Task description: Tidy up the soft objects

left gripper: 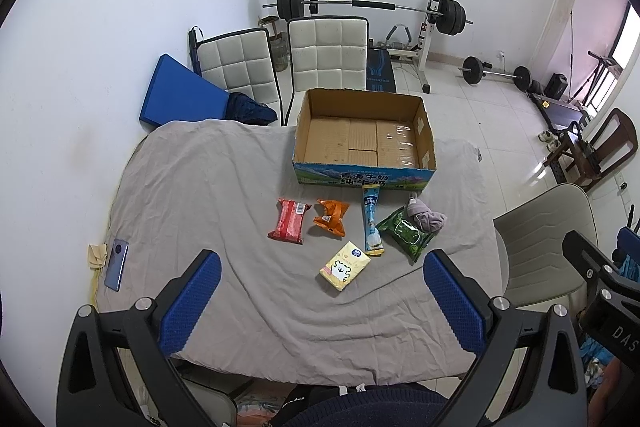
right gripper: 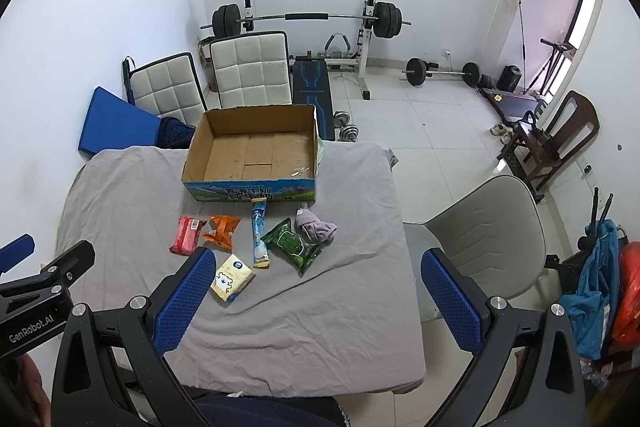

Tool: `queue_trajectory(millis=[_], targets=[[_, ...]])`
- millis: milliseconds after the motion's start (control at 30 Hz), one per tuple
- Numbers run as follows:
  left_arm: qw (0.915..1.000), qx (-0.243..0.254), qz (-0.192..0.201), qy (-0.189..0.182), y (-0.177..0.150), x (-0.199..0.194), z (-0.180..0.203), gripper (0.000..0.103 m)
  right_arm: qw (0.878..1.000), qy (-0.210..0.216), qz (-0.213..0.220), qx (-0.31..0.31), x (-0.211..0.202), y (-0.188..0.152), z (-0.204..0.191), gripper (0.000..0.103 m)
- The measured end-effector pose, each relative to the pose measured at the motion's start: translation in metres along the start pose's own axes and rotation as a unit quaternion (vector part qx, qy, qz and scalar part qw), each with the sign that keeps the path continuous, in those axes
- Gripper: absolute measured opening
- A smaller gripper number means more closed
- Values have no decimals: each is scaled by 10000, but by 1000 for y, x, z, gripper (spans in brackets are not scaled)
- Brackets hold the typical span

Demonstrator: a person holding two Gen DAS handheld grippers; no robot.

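An open, empty cardboard box (left gripper: 364, 139) (right gripper: 256, 155) stands at the far side of the grey-covered table (left gripper: 192, 195) (right gripper: 120, 195). In front of it lie a red pack (left gripper: 289, 220) (right gripper: 186, 235), an orange pack (left gripper: 331, 217) (right gripper: 222, 227), a long blue tube pack (left gripper: 372, 223) (right gripper: 259, 233), a green wipes pack (left gripper: 406, 233) (right gripper: 294, 245), a purple cloth (left gripper: 426, 219) (right gripper: 316, 229) and a yellow tissue pack (left gripper: 345, 270) (right gripper: 232, 279). My left gripper (left gripper: 322, 307) and right gripper (right gripper: 318, 307) are open, empty, above the near table edge.
A phone (left gripper: 117, 263) lies at the table's left edge. A beige chair (left gripper: 544, 247) (right gripper: 480, 239) stands right of the table. Two white chairs (left gripper: 328, 55) (right gripper: 250, 71) and a blue pad (left gripper: 180, 95) are behind the box. Weights and a bench fill the back.
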State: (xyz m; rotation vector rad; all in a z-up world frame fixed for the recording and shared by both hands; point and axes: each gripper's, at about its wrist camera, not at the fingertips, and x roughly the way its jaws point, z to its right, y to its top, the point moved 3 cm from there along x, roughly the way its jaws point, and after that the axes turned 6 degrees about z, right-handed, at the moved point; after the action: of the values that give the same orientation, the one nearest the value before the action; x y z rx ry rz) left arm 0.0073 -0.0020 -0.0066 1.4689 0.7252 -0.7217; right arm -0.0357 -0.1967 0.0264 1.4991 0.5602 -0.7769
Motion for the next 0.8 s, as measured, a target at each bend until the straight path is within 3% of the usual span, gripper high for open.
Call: queue_trajectory(millis=[800], targets=[[9999, 80, 78, 27, 3, -1, 13, 103, 10000, 64, 58, -13, -4, 5, 0, 103]])
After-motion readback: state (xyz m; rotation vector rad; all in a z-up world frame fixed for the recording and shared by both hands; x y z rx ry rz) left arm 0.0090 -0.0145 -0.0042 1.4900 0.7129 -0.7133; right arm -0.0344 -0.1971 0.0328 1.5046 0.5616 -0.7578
